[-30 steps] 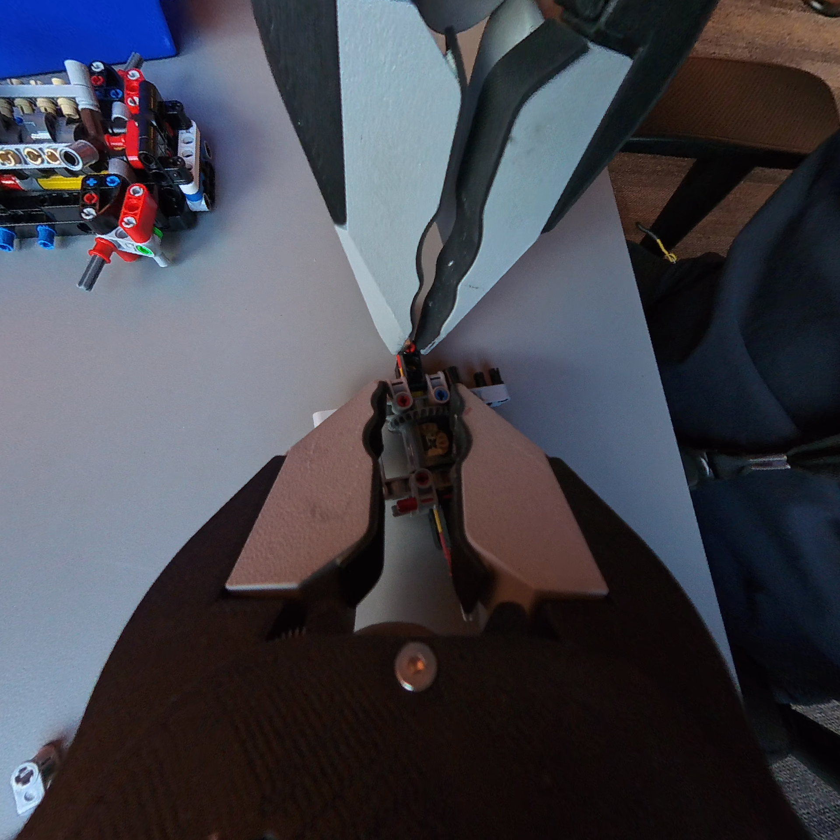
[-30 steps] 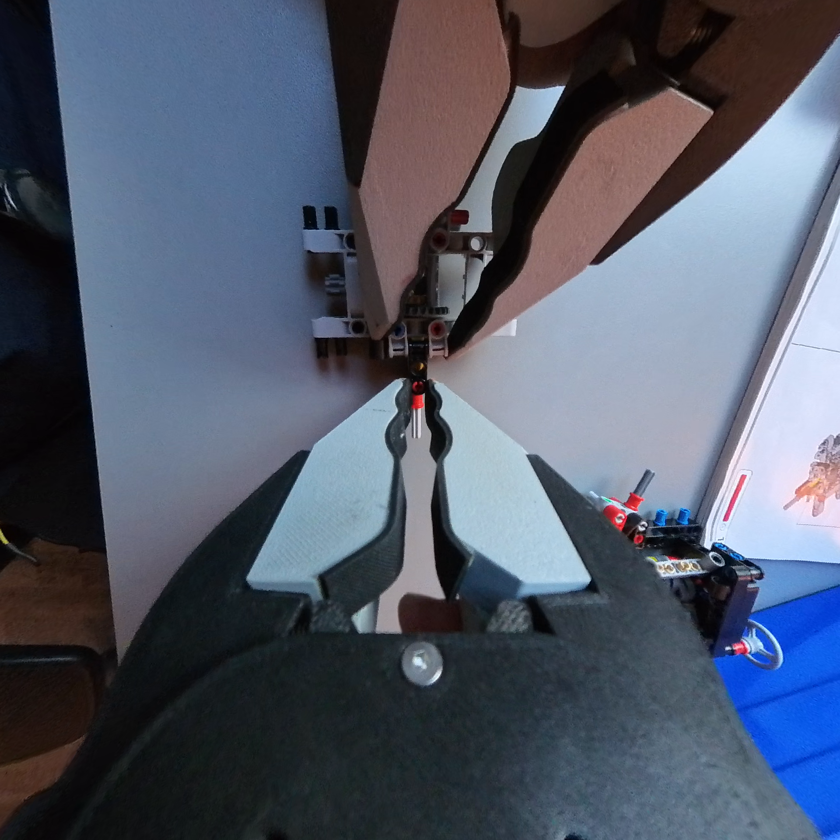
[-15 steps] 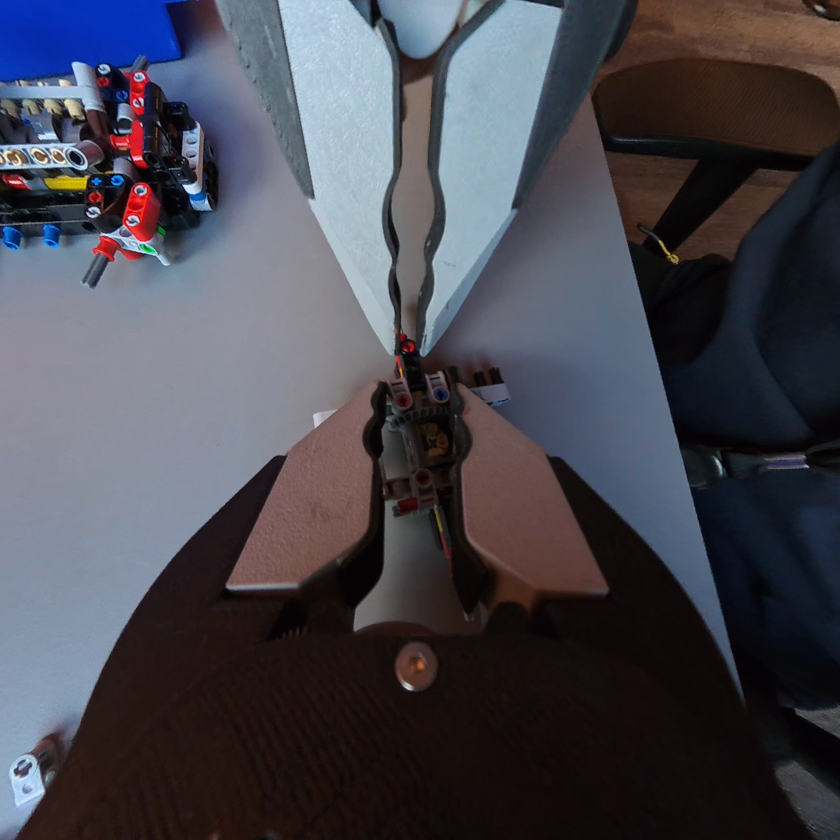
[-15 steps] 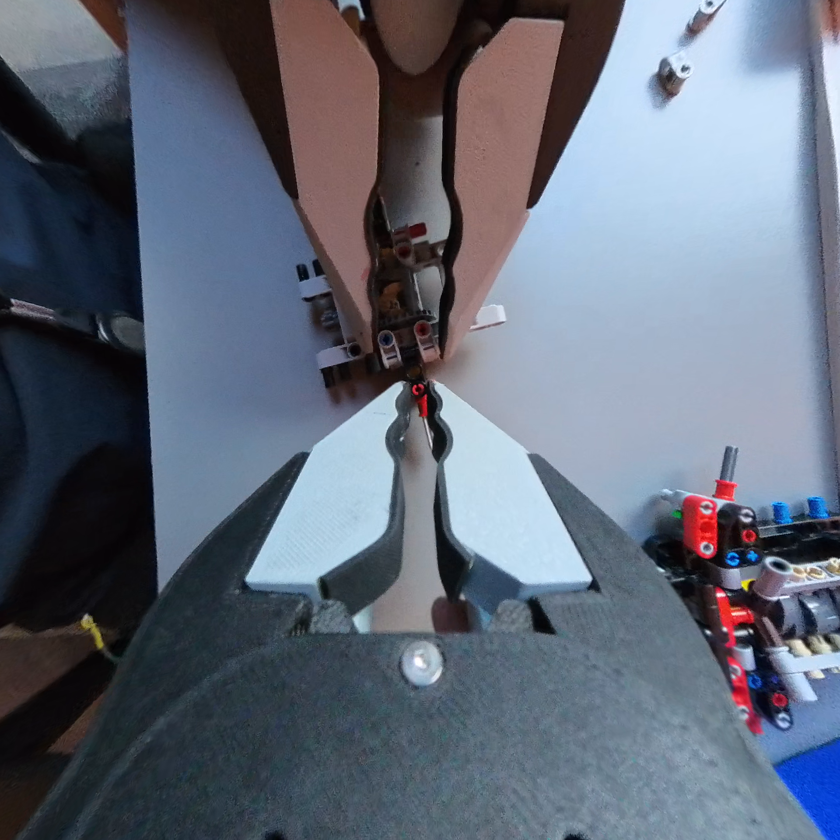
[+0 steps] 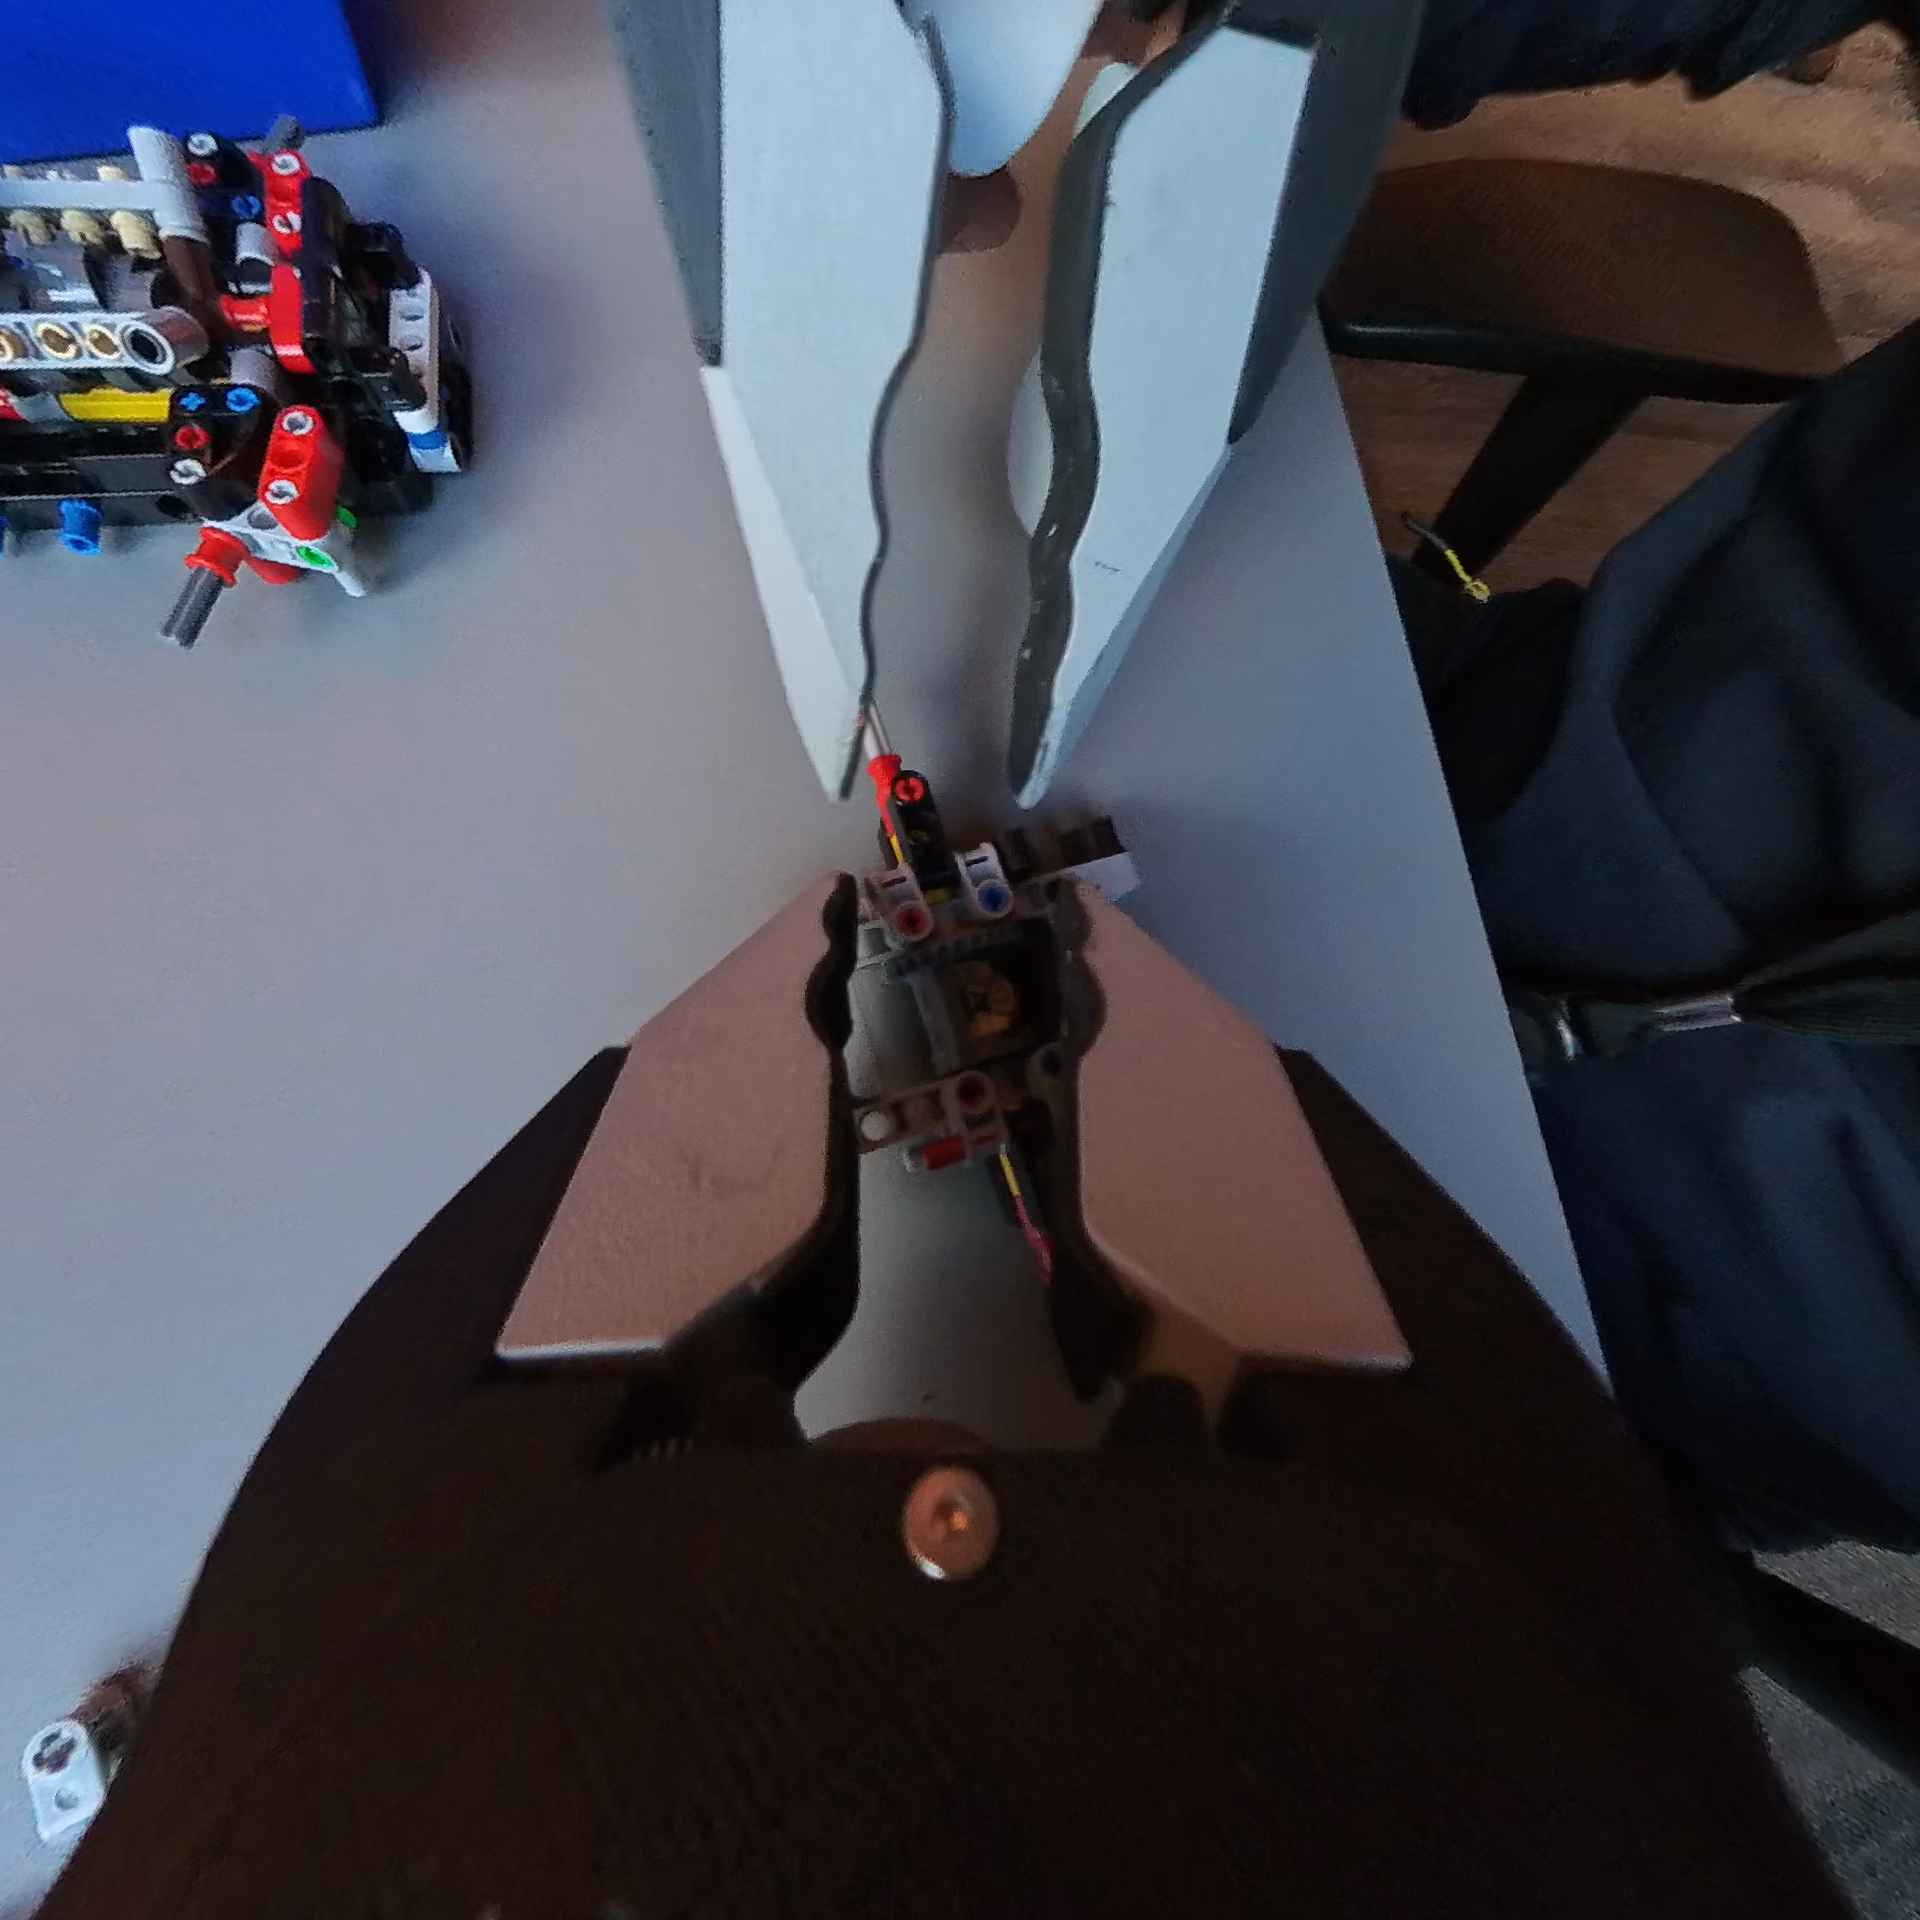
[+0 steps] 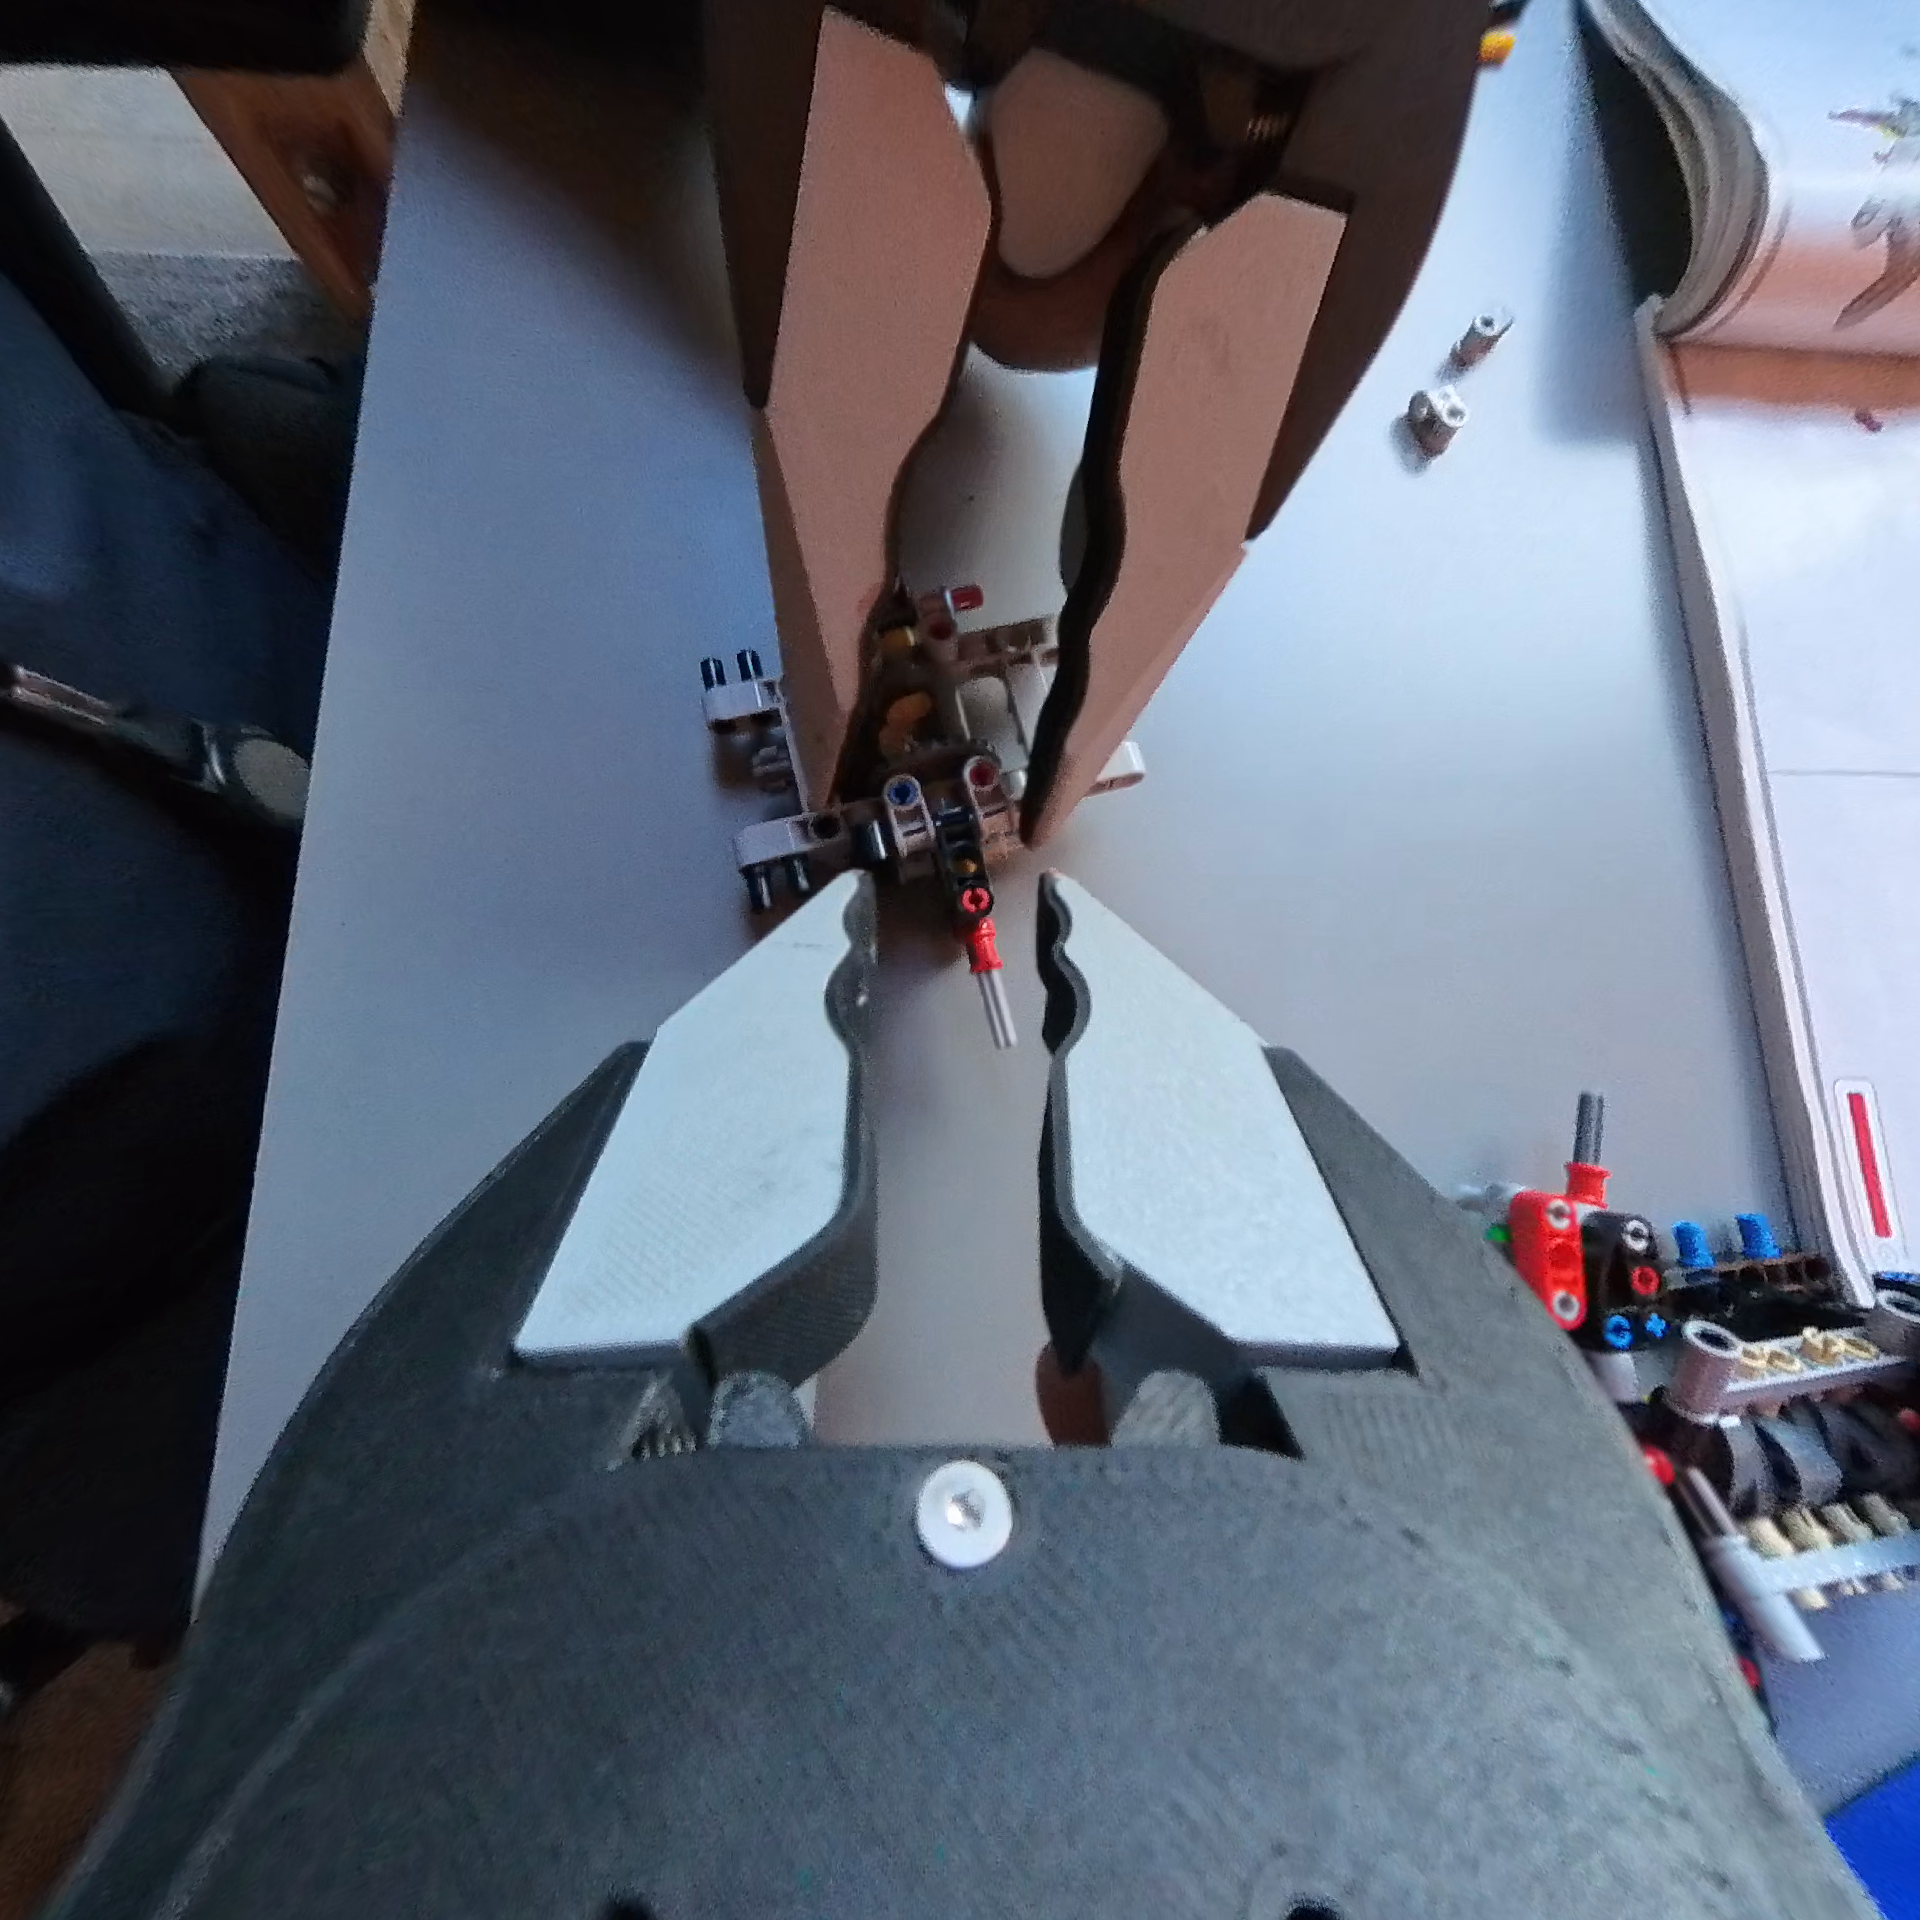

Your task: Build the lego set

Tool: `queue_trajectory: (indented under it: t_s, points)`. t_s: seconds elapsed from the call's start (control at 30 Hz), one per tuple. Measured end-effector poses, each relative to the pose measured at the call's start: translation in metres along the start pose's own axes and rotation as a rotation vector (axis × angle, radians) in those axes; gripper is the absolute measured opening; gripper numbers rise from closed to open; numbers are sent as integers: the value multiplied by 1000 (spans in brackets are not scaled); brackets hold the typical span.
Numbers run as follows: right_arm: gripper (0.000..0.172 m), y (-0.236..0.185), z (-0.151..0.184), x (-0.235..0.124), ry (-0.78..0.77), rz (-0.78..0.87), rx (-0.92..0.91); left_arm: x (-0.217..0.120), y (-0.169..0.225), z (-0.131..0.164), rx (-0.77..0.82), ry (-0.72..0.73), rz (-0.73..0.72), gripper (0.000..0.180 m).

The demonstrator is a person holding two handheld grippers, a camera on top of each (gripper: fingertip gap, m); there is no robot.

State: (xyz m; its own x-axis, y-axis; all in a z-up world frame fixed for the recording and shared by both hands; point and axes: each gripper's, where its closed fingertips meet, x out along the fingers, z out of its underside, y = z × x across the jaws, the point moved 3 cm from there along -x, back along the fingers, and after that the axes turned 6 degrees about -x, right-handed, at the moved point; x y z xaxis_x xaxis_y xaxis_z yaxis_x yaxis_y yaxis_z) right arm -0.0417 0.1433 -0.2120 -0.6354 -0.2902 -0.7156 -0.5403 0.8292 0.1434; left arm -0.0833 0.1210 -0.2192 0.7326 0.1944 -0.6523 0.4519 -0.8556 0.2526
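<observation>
Blue sheet (image 5: 156,62) cut off; booklet (image 6: 1818,208) perhaps partly out of frame.

Pale grey table (image 5: 416,935) fills most of the view, lit pretty softly. Off its edge there's a brown chair (image 5: 1621,281) with black legs, wood-look floor (image 5: 1766,114) underneath, and grey carpet (image 6: 187,301) on the other side.

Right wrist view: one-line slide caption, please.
Open grey right gripper straddles a red-and-grey axle pin protruding from a small brick assembly between the tan left gripper fingers.
</observation>
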Motion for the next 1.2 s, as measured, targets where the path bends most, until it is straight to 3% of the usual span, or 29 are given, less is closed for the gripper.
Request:
queue_trajectory:
  t_s: [0.23, 0.33, 0.6, 0.8, 1.2]
  points:
    - [21, 5, -1, 8, 29, -37, -107, -7, -6, 4, -58, 16, 54, 31]
    - [24, 2, -3, 10, 47, -89, -117, -8, -3, 3, -66, 33, 101, 21]
    - [38, -6, -4, 9, 108, -106, -82, -4, 0, 2, -71, 29, 120, 23]
    - [29, -5, -3, 13, 149, -88, -48, -4, -2, 3, -80, 33, 115, 24]
    - [27, -4, -1, 13, 168, -136, -48, -3, -2, 3, -75, 11, 128, 24]
